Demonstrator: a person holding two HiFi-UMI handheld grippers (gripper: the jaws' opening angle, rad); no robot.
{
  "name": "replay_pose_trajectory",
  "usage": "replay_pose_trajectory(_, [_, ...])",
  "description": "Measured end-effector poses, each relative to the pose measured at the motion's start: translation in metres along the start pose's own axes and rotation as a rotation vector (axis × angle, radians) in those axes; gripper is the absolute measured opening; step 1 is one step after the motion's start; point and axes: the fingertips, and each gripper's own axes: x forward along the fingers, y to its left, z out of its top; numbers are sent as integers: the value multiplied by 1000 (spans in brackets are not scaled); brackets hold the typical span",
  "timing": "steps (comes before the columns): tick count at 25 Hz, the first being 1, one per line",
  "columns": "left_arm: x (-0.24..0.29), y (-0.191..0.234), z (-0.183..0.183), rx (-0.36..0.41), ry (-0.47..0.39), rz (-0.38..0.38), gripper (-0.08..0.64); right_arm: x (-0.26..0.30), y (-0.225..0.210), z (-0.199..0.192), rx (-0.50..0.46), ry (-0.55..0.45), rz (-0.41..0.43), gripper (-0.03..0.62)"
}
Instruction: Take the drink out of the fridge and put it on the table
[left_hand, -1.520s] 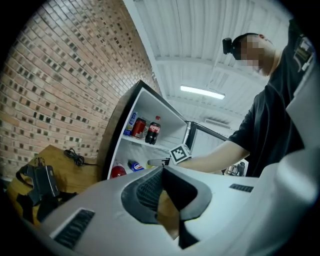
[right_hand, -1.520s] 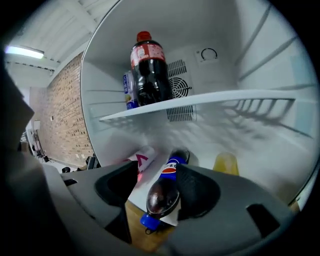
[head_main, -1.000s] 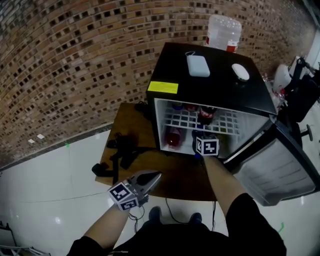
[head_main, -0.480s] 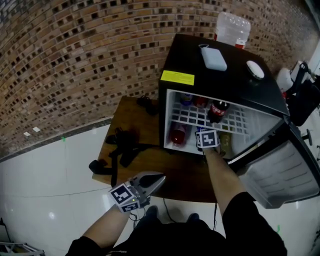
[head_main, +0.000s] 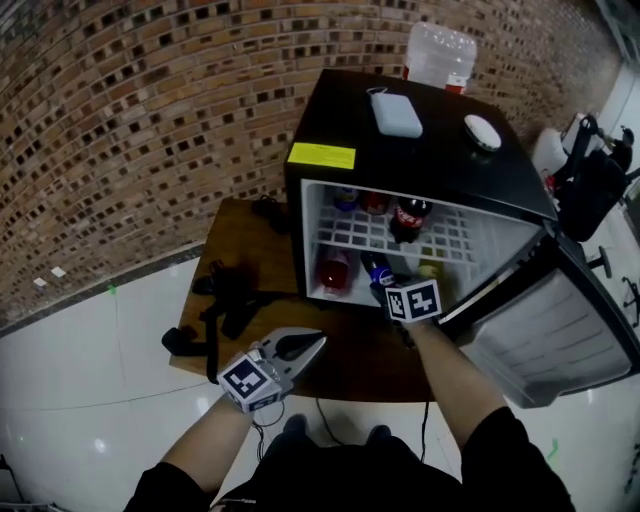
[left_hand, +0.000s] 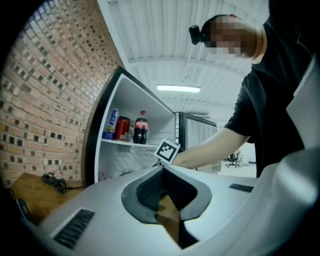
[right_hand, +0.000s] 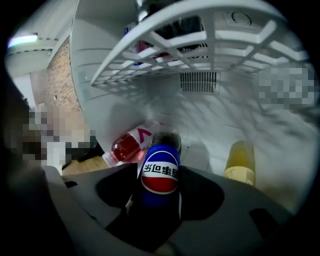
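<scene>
A black mini fridge stands open on a wooden table. My right gripper reaches into the lower compartment and is shut on a blue Pepsi bottle, which fills the space between the jaws in the right gripper view. A red drink bottle lies to its left and a yellow bottle stands to its right. On the wire shelf above are a cola bottle and cans. My left gripper is shut and empty over the table's front edge.
The fridge door hangs open to the right. A white power bank and a white mouse lie on the fridge top, with a water jug behind. Black straps and cables lie on the table's left part.
The head view has shifted. The right gripper stays at the lower compartment, shut on the Pepsi bottle, now a little nearer the fridge's front edge. The left gripper has hardly moved.
</scene>
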Motion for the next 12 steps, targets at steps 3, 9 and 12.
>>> replay_pose_trajectory(3, [20,-1,-8,110,53,5,2,-24,19,-10,-2,-9,113,267])
replay_pose_trajectory(9, [66,-26,-42,466,268,-109,141,-67,42,-44,-32,49,294,267])
replay_pose_trajectory(12, [86,-38,-72,666,404,-167,293,-84,47,-65,-44,110,374,266])
